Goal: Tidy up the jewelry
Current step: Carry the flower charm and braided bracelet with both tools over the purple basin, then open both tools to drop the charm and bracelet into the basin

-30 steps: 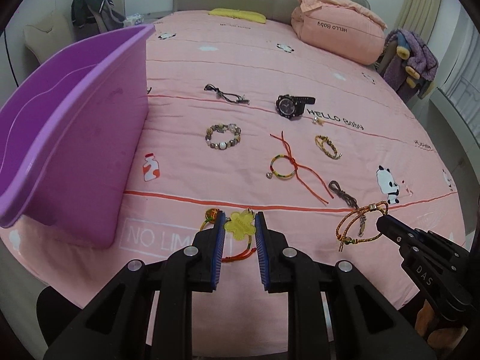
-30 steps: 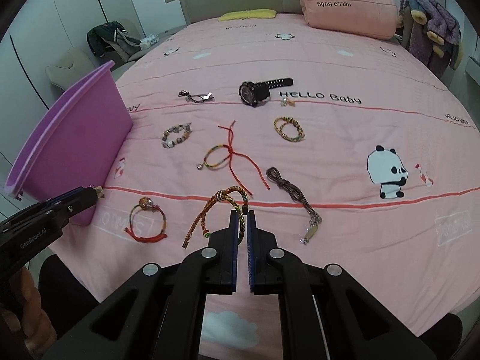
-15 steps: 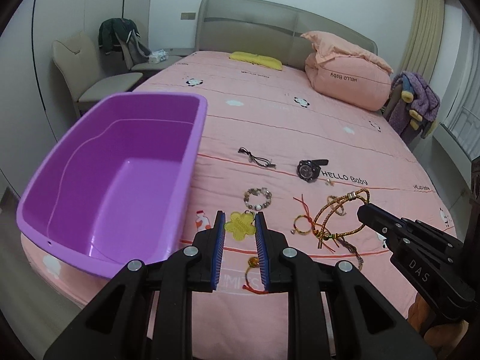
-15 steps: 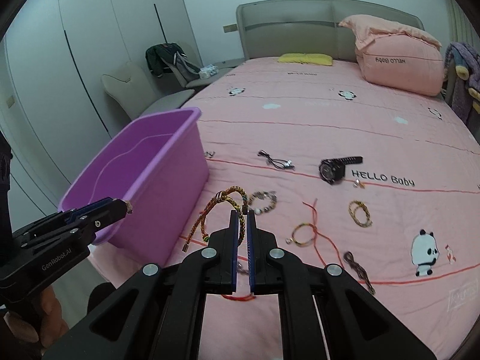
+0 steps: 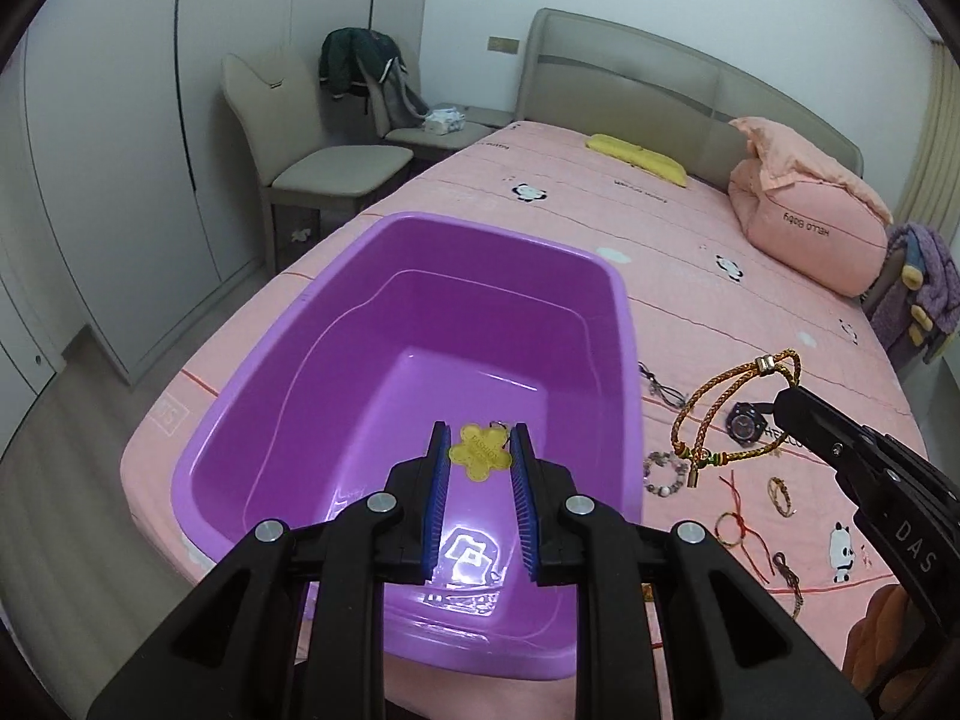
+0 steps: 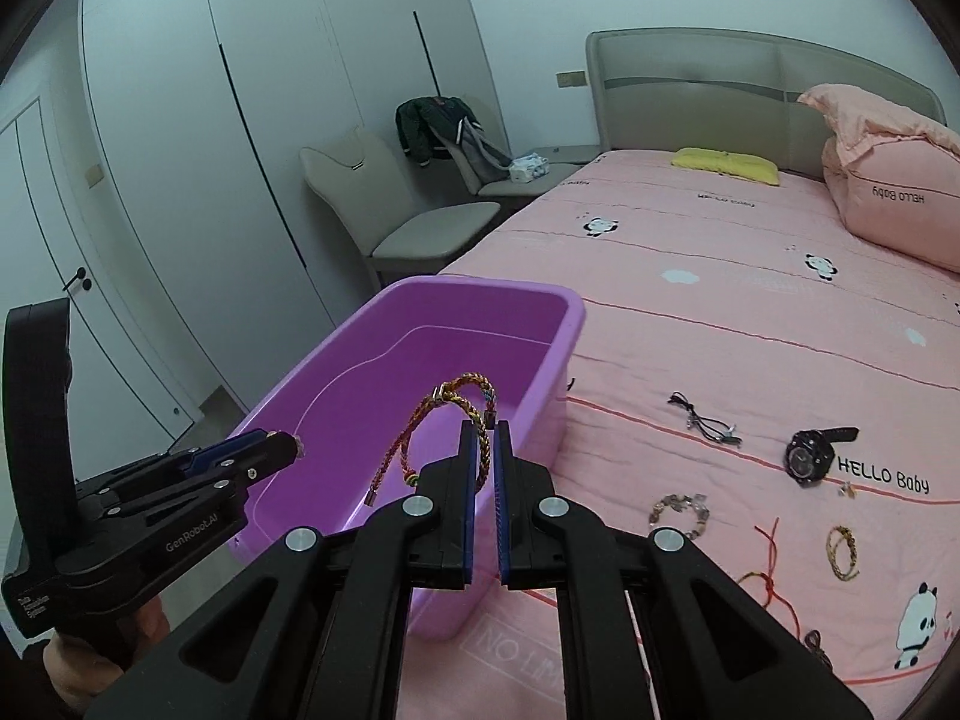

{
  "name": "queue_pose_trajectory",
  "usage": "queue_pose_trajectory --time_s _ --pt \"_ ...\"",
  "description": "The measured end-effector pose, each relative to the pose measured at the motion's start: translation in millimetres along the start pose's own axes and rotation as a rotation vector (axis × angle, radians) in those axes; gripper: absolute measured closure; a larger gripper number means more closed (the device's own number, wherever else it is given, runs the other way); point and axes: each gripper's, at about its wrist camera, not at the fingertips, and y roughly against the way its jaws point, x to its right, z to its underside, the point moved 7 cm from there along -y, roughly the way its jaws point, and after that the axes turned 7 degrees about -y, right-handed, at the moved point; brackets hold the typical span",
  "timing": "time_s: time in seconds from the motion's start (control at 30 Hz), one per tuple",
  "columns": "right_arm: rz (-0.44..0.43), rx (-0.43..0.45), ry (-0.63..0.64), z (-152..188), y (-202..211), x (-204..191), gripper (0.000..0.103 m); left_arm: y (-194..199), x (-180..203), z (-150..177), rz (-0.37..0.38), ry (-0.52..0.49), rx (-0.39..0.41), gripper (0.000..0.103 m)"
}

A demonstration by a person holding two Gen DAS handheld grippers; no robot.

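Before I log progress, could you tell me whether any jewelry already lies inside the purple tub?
No, the purple tub shows only its bare, glossy floor.

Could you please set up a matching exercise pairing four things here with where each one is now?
Things:
1. yellow tag
2. braided bracelet
3. watch
4. jacket

Places:
A. lying on the bed
B. draped over a chair
C. in the left gripper
D. in the right gripper

Pairs: 1-C, 2-D, 3-A, 4-B
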Motion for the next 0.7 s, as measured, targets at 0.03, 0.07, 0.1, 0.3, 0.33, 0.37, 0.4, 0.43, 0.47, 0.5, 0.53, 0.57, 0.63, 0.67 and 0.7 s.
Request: queue_pose_trajectory --time_s 0.03,0.07,0.1,0.3,0.33,0.37,0.4,0.43,0.47,0.5,0.53,0.57,0.63,0.67,0.7 --pt "-0.005 -0.011 0.007 -1 -8 -6 0.097 -3 -7 1 -0.012 0.010 -0.006 0.083" --pt "-0.008 -0.021 0.016 -1 -17 -12 0.097 -9 -13 2 -0.025 0.018 -0.016 0.083" --pt "-0.010 -0.033 0.025 -1 -24 -17 0.097 -14 -21 4 -0.035 0.030 -0.028 0.083" --pt "-0.013 -0.130 0.066 10 -69 -43 0.097 -42 -56 13 -0.073 0.083 -0.107 0.082" --pt "-0.007 -0.149 0.072 12 -76 -45 0.097 -47 -59 14 -0.077 0.087 -0.118 0.082" --pt "-0.004 -0.163 0.074 14 -82 -47 0.097 -52 -63 15 -0.080 0.090 -0.130 0.082" --pt "-0.001 -0.177 0.074 16 -88 -49 0.097 -57 -66 17 -0.085 0.091 -0.147 0.082" --pt "0.003 -0.185 0.075 15 -92 -51 0.097 -61 -67 18 -0.084 0.093 -0.158 0.082" --pt "0.008 -0.194 0.076 17 -96 -52 0.097 -65 -68 19 -0.081 0.095 -0.167 0.082" --pt "0.011 -0.202 0.077 18 -98 -53 0.097 -68 -70 20 -0.081 0.095 -0.178 0.082" --pt "0.016 -0.215 0.075 20 -102 -53 0.097 -71 -70 21 -0.084 0.095 -0.186 0.082" --pt "0.021 -0.224 0.072 21 -105 -53 0.097 -73 -72 22 -0.088 0.094 -0.191 0.082" --pt "0.029 -0.237 0.070 23 -108 -51 0.097 -77 -71 24 -0.090 0.092 -0.205 0.082" --pt "0.035 -0.238 0.072 23 -109 -51 0.097 -78 -72 24 -0.093 0.093 -0.210 0.082" --pt "0.043 -0.238 0.075 23 -110 -51 0.097 -78 -72 24 -0.095 0.094 -0.211 0.082"
